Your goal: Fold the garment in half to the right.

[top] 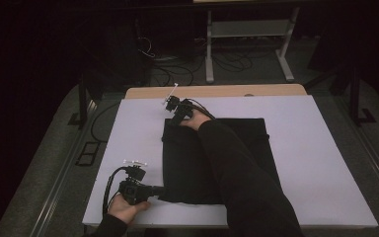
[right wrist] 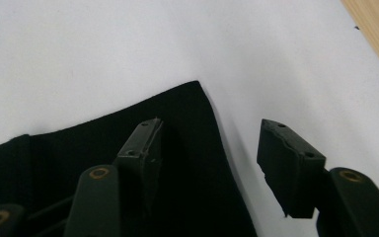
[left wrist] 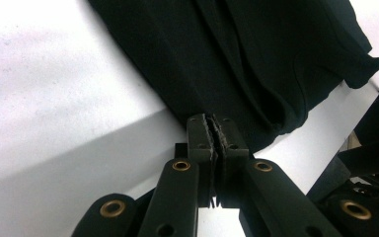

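Folding looks to be the work in hand: a black, flat-lying fabric garment (top: 217,163) is spread on the white board of the worktop (top: 128,143), already doubled into a rough rectangle near the middle, slightly toward the person's side.

Nearest the person, the left gripper (top: 154,191) lies low at the garment's near left corner. In the left gripper view its jaws stand pressed together with a thin edge of the black cloth (left wrist: 256,59) pinched between the pads, so that corner is pinned and held.

Farther off, the person's right arm reaches across the garment to its far left corner, where the right gripper (top: 173,118) hovers. In the right gripper view the jaws stand about half apart and hold nothing; one jaw sits over the cloth's corner (right wrist: 177,118), the other over bare white board, so the corner lies between them but unclamped.

My reading is that one corner is secured and the second grasp is being lined up. The next move calls for lowering the right jaws so the lower pad slips under the edge, then closing on the full thickness of the layers before any lifting; a shallow bite would likely catch only the top layer.
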The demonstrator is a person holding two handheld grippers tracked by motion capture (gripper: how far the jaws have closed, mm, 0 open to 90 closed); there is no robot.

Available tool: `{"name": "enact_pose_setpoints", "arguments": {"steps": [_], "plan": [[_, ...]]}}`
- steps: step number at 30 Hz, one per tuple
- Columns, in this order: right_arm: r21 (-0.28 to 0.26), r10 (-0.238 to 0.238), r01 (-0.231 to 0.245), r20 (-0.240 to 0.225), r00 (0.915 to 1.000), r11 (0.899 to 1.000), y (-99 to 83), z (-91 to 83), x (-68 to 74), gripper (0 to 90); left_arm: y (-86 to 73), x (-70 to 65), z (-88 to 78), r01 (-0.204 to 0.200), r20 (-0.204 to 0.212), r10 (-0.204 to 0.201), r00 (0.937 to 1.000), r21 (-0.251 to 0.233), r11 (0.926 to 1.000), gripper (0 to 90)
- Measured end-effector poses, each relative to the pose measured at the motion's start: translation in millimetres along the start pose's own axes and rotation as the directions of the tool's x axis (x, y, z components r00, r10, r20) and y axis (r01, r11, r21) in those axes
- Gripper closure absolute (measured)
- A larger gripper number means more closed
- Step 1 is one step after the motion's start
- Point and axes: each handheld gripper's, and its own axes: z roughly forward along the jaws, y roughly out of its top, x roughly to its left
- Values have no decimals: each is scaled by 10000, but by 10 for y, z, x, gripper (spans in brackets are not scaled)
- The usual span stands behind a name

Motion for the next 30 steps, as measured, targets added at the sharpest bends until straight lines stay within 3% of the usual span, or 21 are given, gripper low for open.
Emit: {"name": "enact_pose_setpoints", "arguments": {"steps": [3,14,22,30], "plan": [[50,-111,111,-38,9999,9999,25,17,12,410,-1,0,1,-12,-4,12,10000,6,10000,860],[-18,155,-155,-377,9992,9999,83,85,20,435,-4,0,-3,-1,-8,1,10000,3,10000,860],[-16,380,-383,-917,9951,9993,96,99,15,626,-4,-2,-3,-11,-16,11,10000,-1,10000,860],[129,136,-126,-805,9967,9998,112,76,67,807,-6,-2,1,-38,-20,38,10000,6,10000,860]]}}
